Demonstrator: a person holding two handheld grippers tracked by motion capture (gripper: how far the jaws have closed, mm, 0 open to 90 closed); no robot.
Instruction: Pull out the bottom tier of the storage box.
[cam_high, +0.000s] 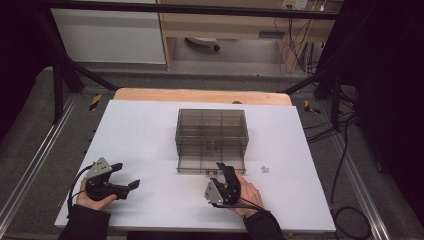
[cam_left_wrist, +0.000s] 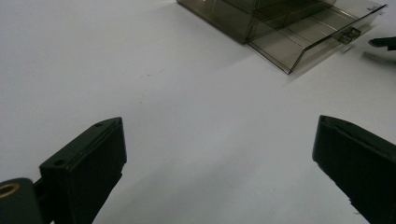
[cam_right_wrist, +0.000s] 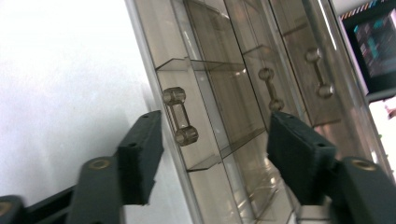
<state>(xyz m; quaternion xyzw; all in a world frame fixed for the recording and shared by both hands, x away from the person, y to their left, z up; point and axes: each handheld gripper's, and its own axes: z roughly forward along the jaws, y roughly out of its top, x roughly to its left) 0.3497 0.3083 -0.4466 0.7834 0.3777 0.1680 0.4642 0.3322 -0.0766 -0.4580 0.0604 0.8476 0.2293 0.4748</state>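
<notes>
A smoky clear drawer cabinet (cam_high: 211, 127) stands mid-table. Its bottom drawer (cam_high: 210, 164) is pulled out toward me, and what I see of its divided inside holds nothing. My right gripper (cam_high: 225, 169) is at the drawer's front, open. In the right gripper view the drawer's small dumbbell handle (cam_right_wrist: 180, 122) lies between the open jaws of that gripper (cam_right_wrist: 217, 135), nearer the left jaw, not touched. My left gripper (cam_high: 126, 175) rests open at the front left, apart from the cabinet. In the left gripper view this gripper (cam_left_wrist: 219, 140) holds nothing, and the drawer (cam_left_wrist: 303, 39) lies far off.
A tiny bluish object (cam_high: 264, 169) lies on the white table top (cam_high: 145, 130) just right of the drawer. Two shut upper drawers show their handles (cam_right_wrist: 270, 88). Cables (cam_high: 345, 150) trail on the floor at the right. Black frame posts flank the table's far corners.
</notes>
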